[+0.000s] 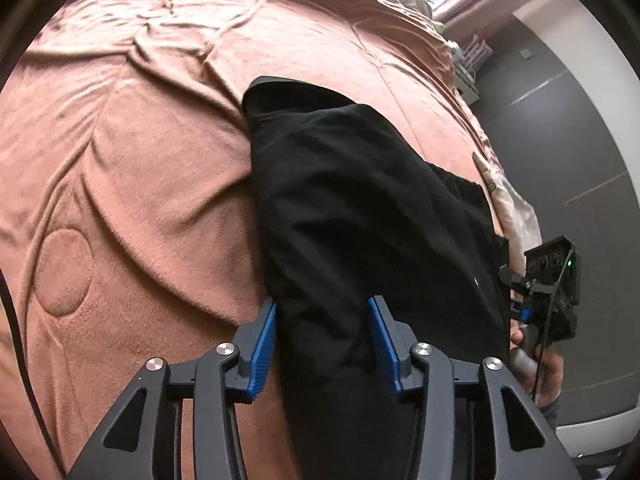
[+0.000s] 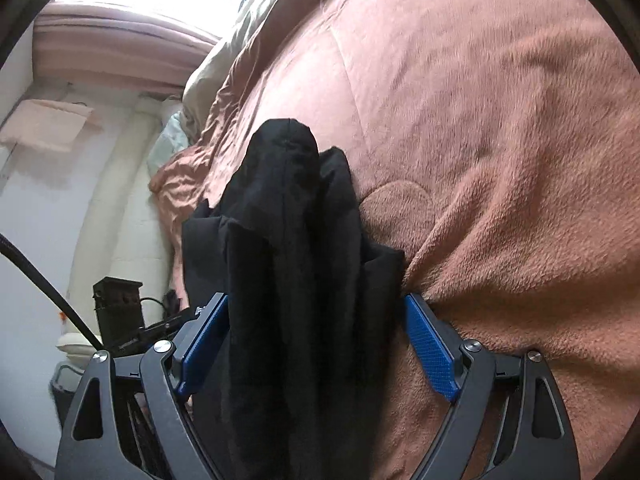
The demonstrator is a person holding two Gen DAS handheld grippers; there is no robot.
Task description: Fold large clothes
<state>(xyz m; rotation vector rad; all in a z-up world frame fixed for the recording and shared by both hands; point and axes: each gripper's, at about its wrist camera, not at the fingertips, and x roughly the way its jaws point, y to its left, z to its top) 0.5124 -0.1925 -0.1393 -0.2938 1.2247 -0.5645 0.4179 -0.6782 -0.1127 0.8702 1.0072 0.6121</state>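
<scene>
The left gripper has its jaws part-way apart with the black garment between the blue pads; whether they press the cloth cannot be told. The right gripper has its jaws spread wide astride a bunched, hanging fold of the same garment, pads clear of it on the right side. No readable writing or label shows. The garment is plain black, matte, creased in long folds, lying on the near right part of a bed under a rust-pink fleece blanket. A hand grips the right gripper's handle.
</scene>
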